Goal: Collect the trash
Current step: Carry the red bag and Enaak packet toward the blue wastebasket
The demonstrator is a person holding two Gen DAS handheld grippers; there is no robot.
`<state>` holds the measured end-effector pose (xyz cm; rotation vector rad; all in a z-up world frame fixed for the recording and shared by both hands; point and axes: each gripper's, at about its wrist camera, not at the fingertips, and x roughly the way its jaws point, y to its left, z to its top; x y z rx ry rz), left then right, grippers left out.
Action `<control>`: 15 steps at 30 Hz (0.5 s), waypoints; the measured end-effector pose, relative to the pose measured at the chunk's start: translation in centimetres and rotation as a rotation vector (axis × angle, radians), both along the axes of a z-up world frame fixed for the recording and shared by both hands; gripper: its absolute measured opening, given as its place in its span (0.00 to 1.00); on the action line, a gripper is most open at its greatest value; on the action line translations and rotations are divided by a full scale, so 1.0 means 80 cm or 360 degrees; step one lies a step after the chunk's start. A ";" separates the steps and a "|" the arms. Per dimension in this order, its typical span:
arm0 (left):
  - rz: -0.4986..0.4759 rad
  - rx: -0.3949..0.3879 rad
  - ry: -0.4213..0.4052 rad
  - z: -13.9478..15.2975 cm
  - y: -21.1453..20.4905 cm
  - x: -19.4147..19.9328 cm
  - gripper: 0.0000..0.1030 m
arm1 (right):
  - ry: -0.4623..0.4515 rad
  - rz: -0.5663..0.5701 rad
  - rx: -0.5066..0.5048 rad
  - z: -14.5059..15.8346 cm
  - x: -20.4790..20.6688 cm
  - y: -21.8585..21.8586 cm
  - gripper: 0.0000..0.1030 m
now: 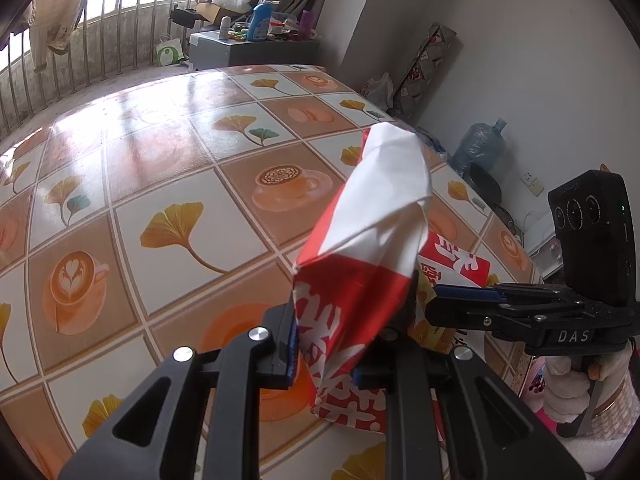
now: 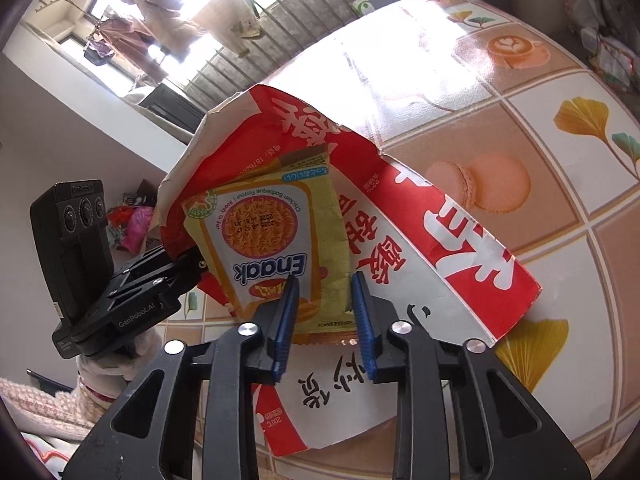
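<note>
A red and white paper bag [image 1: 384, 184] with large printed characters rests partly on the patterned table [image 1: 160, 140]. My left gripper [image 1: 344, 320] is shut on the bag's rim and holds its mouth up. In the right wrist view the bag [image 2: 440, 216] gapes toward me, and a yellow Enaak noodle snack wrapper [image 2: 276, 224] lies flat, half inside the mouth. My right gripper [image 2: 324, 304] hovers over the wrapper's lower end. Its blue pads [image 2: 362, 312] stand slightly apart, with the wrapper's face showing in the gap. The left gripper [image 2: 196, 264] grips the bag's left edge.
A fluffy white sleeve [image 1: 568, 392] holds the right gripper [image 1: 436, 292] beyond the table's right edge. A blue water jug [image 1: 480, 148] stands by the wall. Behind the table are a low cabinet [image 1: 256, 48] crowded with bottles and a balcony railing [image 1: 100, 40].
</note>
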<state>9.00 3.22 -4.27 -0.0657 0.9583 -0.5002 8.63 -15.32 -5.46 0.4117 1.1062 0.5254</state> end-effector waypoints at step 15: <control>0.0012 0.0012 -0.0014 0.004 0.003 -0.001 0.17 | -0.0098 -0.0113 0.0000 0.021 -0.004 -0.036 0.02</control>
